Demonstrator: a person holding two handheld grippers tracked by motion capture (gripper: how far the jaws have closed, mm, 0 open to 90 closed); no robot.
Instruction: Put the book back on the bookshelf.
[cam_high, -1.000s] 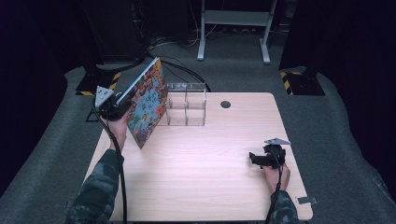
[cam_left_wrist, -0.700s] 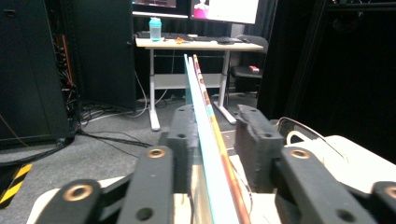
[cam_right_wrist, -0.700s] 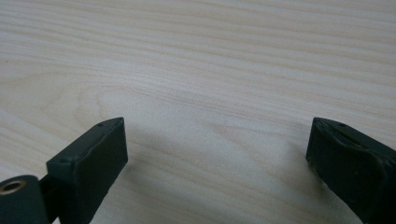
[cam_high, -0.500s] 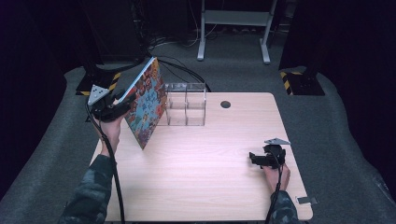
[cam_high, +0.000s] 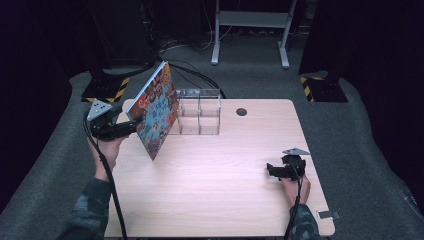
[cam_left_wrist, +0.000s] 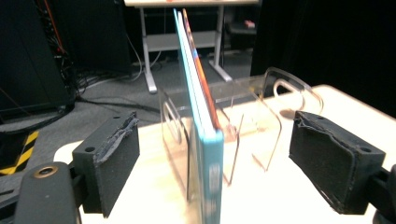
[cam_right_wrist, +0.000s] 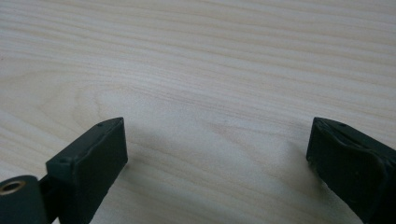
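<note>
Seen from above, at the left gripper (cam_high: 132, 126): drawn back toward the person and lower in the picture than a second ago, held in the left hand (cam_high: 107, 147) just off the table's (cam_high: 225, 190) left edge. Wide open in its own view, with one black pad on either side of the book (cam_left_wrist: 205, 140) and a plain gap to each cover. Gripping nothing.

As for the book (cam_high: 155, 110): in much the same place and at the same tilt as before. Standing on a lower corner on the left part of the table, colourful cover turned toward the middle, top edge leaning away to the far left. Edge-on in the left gripper view, pale blue spine nearest the camera.

Just behind it, at the far left of the table, the clear plastic rack (cam_high: 200, 112), unmoved. In the left gripper view, clear dividers (cam_left_wrist: 266, 126) to both sides of the book. Cannot tell whether book and rack touch, or what props the book.

At the right gripper (cam_high: 271, 170): unchanged. Resting low on the near right part of the table in the right hand (cam_high: 292, 187), well apart from book and rack. Jaws spread wide in its own view (cam_right_wrist: 215, 154), with bare wood between them.
</note>
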